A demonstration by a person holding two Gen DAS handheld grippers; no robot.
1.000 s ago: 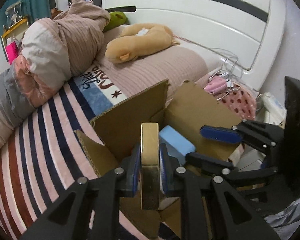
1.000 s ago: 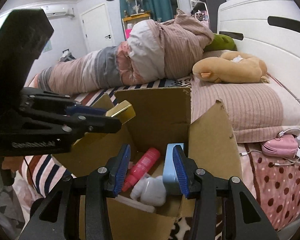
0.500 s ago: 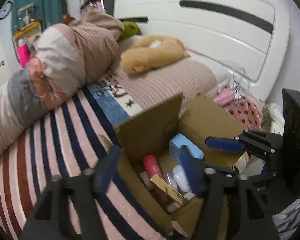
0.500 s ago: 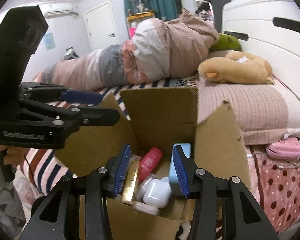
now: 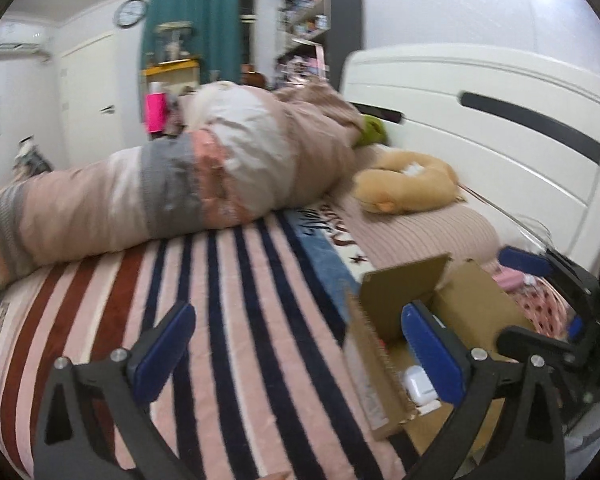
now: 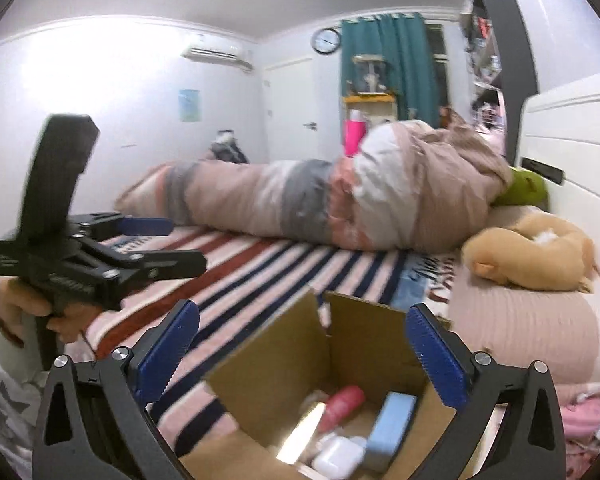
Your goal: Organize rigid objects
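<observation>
Right wrist view alone shows the cardboard box (image 6: 300,364) interior with blue case (image 6: 392,426) at 6 o'clock; left gripper (image 5: 296,350) and right gripper (image 6: 300,354) jaws opening, empty.

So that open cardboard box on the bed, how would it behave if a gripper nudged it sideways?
The cardboard box looks light, holding only a few small items, so it would probably slide. It sits on the soft striped blanket, so it might tilt rather than glide. Its upright flaps would likely bend if pushed there.
</observation>
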